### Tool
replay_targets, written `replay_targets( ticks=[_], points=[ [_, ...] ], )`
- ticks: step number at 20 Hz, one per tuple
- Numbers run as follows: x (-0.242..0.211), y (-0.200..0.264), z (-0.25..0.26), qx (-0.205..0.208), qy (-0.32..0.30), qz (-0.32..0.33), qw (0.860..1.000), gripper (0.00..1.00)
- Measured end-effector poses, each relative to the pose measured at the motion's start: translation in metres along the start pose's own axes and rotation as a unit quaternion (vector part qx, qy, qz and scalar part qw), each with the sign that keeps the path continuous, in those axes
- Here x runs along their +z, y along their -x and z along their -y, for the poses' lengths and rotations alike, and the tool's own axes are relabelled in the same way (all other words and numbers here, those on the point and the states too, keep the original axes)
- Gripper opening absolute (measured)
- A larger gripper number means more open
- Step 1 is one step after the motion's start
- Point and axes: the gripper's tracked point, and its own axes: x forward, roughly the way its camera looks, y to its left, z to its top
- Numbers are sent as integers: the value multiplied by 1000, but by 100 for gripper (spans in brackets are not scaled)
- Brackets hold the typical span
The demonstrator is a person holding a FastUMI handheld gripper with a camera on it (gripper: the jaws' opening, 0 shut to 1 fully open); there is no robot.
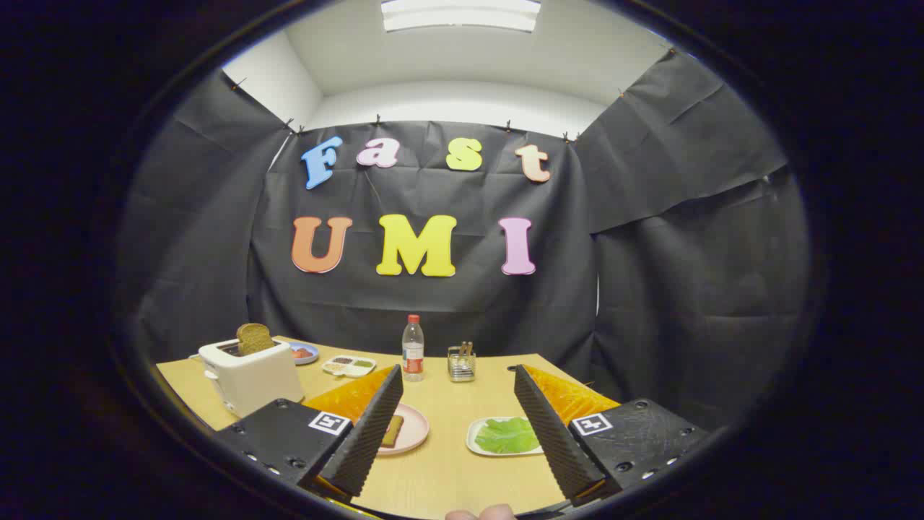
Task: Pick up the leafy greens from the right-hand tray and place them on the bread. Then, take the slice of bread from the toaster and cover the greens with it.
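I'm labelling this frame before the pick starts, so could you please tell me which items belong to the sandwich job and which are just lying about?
Part of the job:
- leafy greens on the white tray
- bread on the pink plate
- bread slice standing in the toaster
- gripper, jaws open, holding nothing

Just lying about:
- bottle
- metal holder
- small dishes behind the toaster
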Motion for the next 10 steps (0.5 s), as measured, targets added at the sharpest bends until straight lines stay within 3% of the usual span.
replay_targets(
  ticks=[5, 10],
  points=[
    [-1, 3, 10, -6, -22, -4, 1000, 95],
    [5, 4, 13, -16, -7, 4, 1000, 95]
  ],
)
